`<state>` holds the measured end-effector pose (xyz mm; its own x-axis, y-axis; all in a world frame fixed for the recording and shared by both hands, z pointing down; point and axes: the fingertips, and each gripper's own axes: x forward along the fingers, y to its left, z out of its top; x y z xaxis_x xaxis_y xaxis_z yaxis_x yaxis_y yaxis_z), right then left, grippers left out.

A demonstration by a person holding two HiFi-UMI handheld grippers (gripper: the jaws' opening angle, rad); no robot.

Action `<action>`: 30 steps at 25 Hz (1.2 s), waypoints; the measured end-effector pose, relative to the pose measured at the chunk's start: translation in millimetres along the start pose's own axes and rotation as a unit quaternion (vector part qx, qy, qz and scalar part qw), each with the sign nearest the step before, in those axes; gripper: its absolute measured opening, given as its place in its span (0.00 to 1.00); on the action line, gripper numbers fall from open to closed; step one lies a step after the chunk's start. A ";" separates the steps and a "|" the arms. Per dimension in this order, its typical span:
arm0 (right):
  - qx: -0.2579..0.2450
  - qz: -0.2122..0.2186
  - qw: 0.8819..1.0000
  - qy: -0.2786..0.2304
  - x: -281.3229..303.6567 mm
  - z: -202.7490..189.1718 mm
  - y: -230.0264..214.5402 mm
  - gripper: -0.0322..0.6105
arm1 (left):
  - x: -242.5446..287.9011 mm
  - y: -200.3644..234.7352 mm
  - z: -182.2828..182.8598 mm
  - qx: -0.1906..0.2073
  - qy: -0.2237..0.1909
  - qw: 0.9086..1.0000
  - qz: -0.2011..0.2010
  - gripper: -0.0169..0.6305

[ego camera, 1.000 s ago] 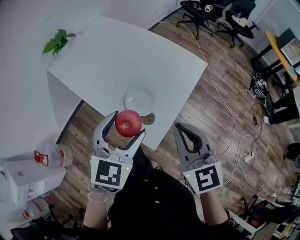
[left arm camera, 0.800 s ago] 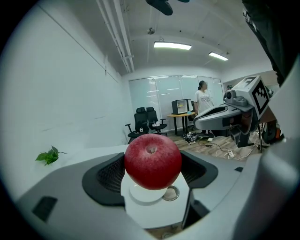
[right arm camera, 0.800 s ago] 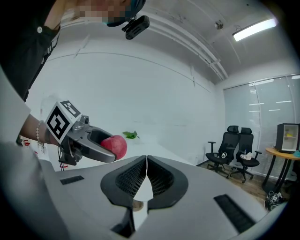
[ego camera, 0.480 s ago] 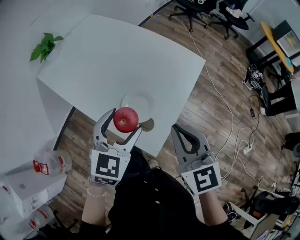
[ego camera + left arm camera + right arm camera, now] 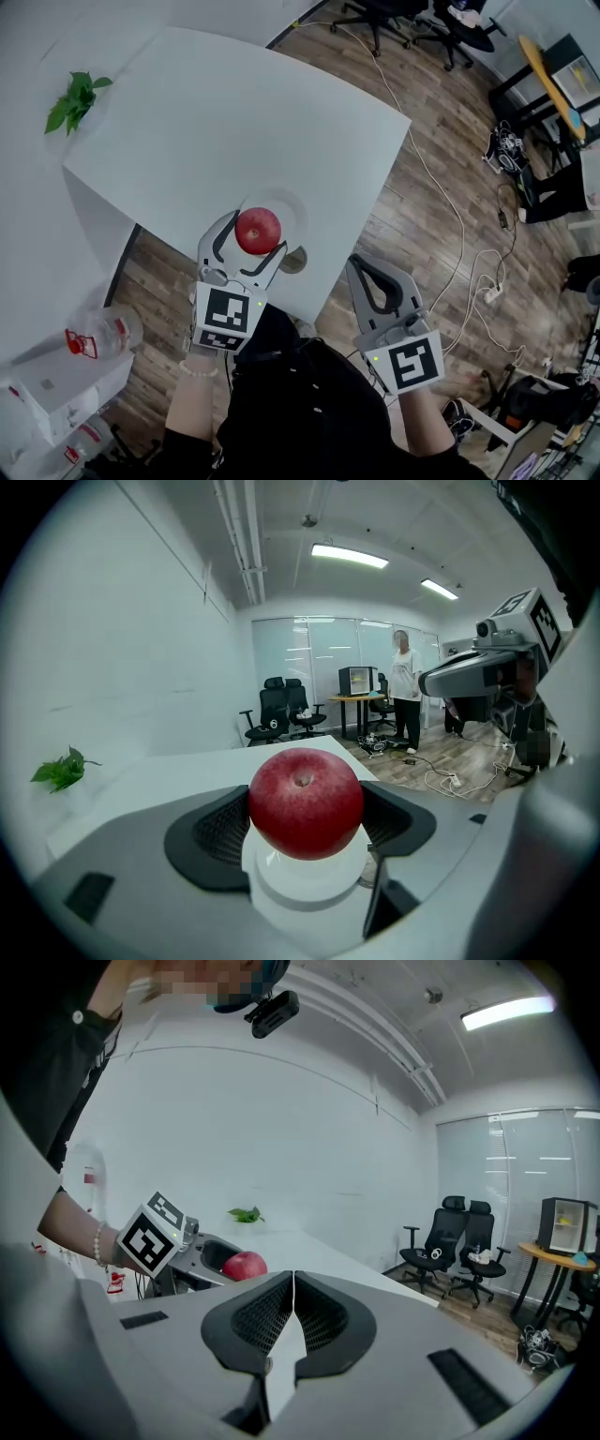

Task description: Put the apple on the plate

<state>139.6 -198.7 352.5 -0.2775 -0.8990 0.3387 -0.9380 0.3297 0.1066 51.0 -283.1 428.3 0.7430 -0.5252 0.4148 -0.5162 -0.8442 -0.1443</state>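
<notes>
Jaws clamped on the apple (image 5: 258, 231), the left gripper (image 5: 255, 234) holds it over the plate (image 5: 292, 202) at the table's (image 5: 234, 112) 6 o'clock edge, apparently ready for lowering, while the right gripper (image 5: 364, 270), jaws together and empty, waits at 4 o'clock.

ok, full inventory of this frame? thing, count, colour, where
apple: 1, red, gripped above the plate
plate: 1, white, near the table's near edge
table: 1, white, centre
leafy sprig: 1, green, past the table's far-left side
office chairs: 2, black, far end of the room
cables: several, white, on the wood floor right of the table
clear jug: 1, red handle, floor at left
box: 1, white, beside the jug
standing person: 1, light top, by a far desk
left gripper: 1, grey, shut on the apple
right gripper: 1, grey, shut, empty, off the table's near corner
</notes>
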 end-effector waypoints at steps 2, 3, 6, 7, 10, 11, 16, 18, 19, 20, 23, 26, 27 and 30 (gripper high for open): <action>0.001 -0.004 1.000 0.003 1.4 -2.6 -3.0 0.12 | 10.6 -0.6 -9.0 -0.002 0.009 1.000 -0.005 0.60; 0.002 -0.006 1.000 0.004 2.3 -4.0 -4.1 0.11 | 15.6 -0.9 -16.2 -0.006 0.015 1.000 -0.006 0.60; 0.007 -0.010 1.000 0.012 4.3 -8.9 -7.8 0.12 | 30.5 -1.7 -35.7 -0.018 0.034 0.999 -0.010 0.60; 0.008 -0.012 1.000 0.015 4.9 -10.7 -9.1 0.11 | 35.4 -1.6 -39.1 -0.016 0.039 0.999 -0.012 0.60; 0.012 -0.015 0.999 0.026 6.9 -16.4 -12.2 0.11 | 49.2 -1.8 -48.1 -0.006 0.051 0.998 -0.019 0.60; 0.014 -0.016 0.999 0.028 7.7 -17.9 -12.7 0.12 | 53.2 -2.0 -51.1 -0.007 0.054 0.998 -0.022 0.60; 0.012 -0.014 0.999 0.041 12.1 -25.1 -12.1 0.12 | 71.0 -1.8 -67.7 -0.006 0.074 0.997 -0.037 0.60; 0.016 -0.015 0.999 0.049 12.9 -29.0 -11.5 0.12 | 77.0 -2.3 -75.4 -0.001 0.083 0.996 -0.042 0.60; 0.017 -0.017 0.998 0.052 13.1 -30.2 -11.1 0.12 | 79.5 -2.5 -78.9 0.001 0.087 0.995 -0.045 0.60; 0.019 -0.019 0.998 0.053 13.4 -30.9 -10.9 0.12 | 81.7 -2.7 -81.6 0.003 0.090 0.995 -0.047 0.60; 0.020 -0.025 0.998 0.056 14.4 -31.8 -12.2 0.11 | 87.8 -3.0 -86.9 0.013 0.095 0.994 -0.053 0.60; 0.022 -0.029 0.998 0.058 14.5 -32.7 -14.1 0.12 | 92.9 -5.9 -90.9 0.024 0.102 0.993 -0.061 0.60; 0.022 -0.030 0.998 0.058 14.7 -32.7 -14.4 0.12 | 94.4 -6.7 -92.1 0.027 0.104 0.992 -0.063 0.60; 0.023 -0.033 0.997 0.058 16.2 -33.3 -14.8 0.12 | 98.0 -6.9 -95.3 0.037 0.107 0.991 -0.066 0.60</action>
<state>155.9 -208.5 387.5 -0.1906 -0.8780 0.4390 -0.9630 0.2541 0.0900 86.8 -318.5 555.6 0.6901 -0.3823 0.6145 -0.3820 -0.9136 -0.1394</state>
